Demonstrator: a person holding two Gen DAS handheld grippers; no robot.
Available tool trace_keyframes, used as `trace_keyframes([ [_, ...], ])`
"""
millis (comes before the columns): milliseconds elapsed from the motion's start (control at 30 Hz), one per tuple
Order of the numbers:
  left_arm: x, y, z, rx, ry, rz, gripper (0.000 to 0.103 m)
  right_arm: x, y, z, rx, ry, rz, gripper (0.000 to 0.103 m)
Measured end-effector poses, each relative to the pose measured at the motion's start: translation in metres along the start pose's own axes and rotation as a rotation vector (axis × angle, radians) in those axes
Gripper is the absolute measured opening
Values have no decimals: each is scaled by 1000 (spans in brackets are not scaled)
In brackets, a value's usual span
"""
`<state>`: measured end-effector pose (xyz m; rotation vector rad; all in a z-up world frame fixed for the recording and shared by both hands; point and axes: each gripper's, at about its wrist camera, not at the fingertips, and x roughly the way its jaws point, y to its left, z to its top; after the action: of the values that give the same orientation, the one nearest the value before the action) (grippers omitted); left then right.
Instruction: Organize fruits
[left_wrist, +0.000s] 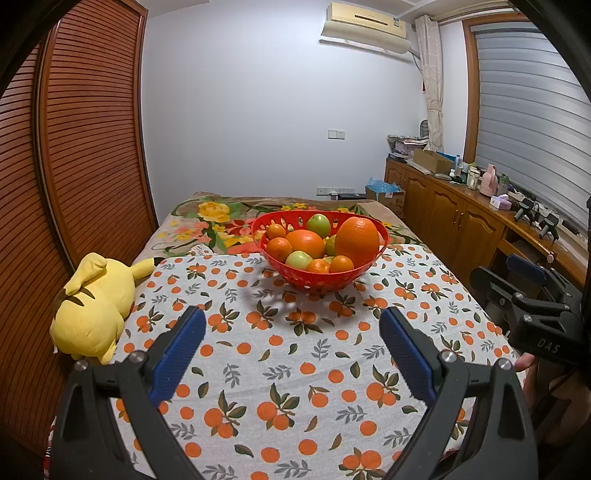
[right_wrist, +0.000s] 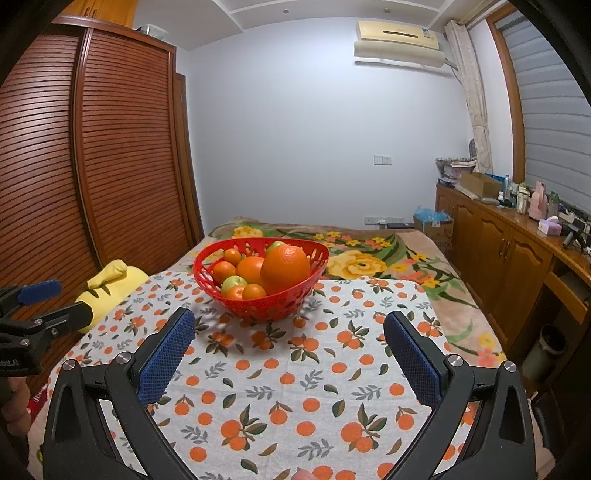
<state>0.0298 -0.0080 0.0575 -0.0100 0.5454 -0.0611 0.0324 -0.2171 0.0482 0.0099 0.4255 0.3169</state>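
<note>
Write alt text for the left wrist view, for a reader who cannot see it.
A red basket piled with oranges and green fruit sits on an orange-print cloth, beyond the open left gripper. A yellow plush toy lies at the cloth's left edge; the right gripper shows at far right.

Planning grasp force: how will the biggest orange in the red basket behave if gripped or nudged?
The big orange looks round and smooth, so it probably rolls. It sits on top of smaller fruit in the red basket, so nudging may shift the pile. Likely firm, fairly heavy.
</note>
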Motion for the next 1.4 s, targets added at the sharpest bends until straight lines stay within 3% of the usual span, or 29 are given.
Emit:
trace_keyframes([
  [1400,-9,-1,0,-3,-13,-1,96,-1,1,-1,1,1,3,103],
])
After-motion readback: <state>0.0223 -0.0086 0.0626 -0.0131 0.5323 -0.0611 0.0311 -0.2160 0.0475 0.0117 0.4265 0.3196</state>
